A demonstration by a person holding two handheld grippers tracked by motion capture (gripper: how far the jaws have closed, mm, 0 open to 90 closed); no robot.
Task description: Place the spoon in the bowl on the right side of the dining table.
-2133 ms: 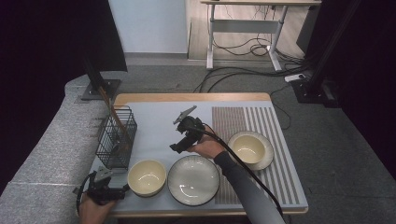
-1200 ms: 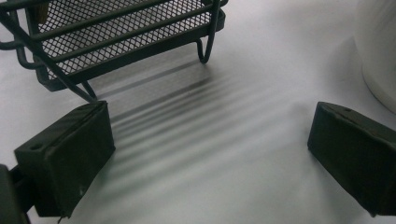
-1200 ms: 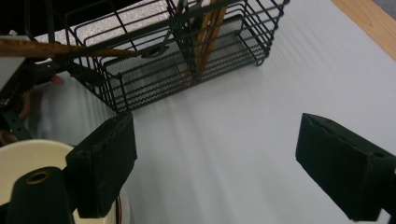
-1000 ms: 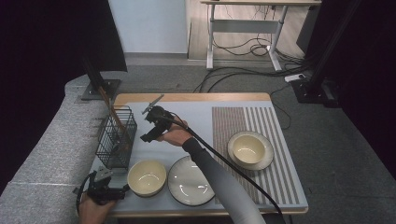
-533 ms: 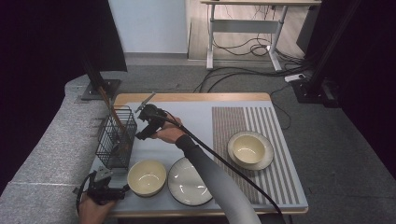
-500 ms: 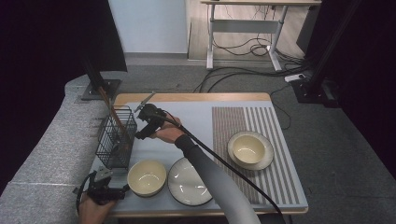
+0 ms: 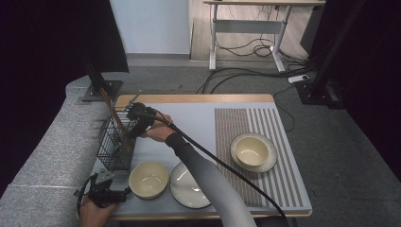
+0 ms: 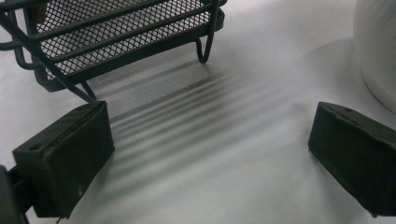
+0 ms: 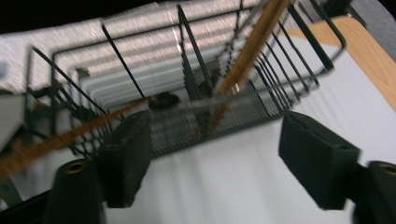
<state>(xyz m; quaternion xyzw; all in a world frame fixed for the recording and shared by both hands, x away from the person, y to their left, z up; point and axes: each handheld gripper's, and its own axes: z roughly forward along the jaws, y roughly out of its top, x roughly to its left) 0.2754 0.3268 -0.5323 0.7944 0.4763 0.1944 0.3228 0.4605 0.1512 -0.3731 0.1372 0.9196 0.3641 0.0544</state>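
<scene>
1. While the right gripper [image 7: 134,124] hung at the wire basket [image 7: 115,144], left of centre in the high view, its jaws had just been closing, apart and empty.
2. Wooden utensils [image 9: 247,49] stood tilted inside the basket.
3. Step in hand, as judged: utensil drop-off complete.
4. Next move: withdraw clear of the rim.
5. The left gripper [image 7: 101,188], lower left, rested wide open.

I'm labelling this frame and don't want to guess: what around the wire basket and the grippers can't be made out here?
- High view: the right gripper has its jaws hidden by its own body and the hand.
- Right gripper view: the wooden sticks in the wire basket are motion-blurred; their lower ends and kind are unclear.
- Left gripper view: the pale bowl is cut off by the right edge.
- High view: the left gripper is small and dark.
</scene>
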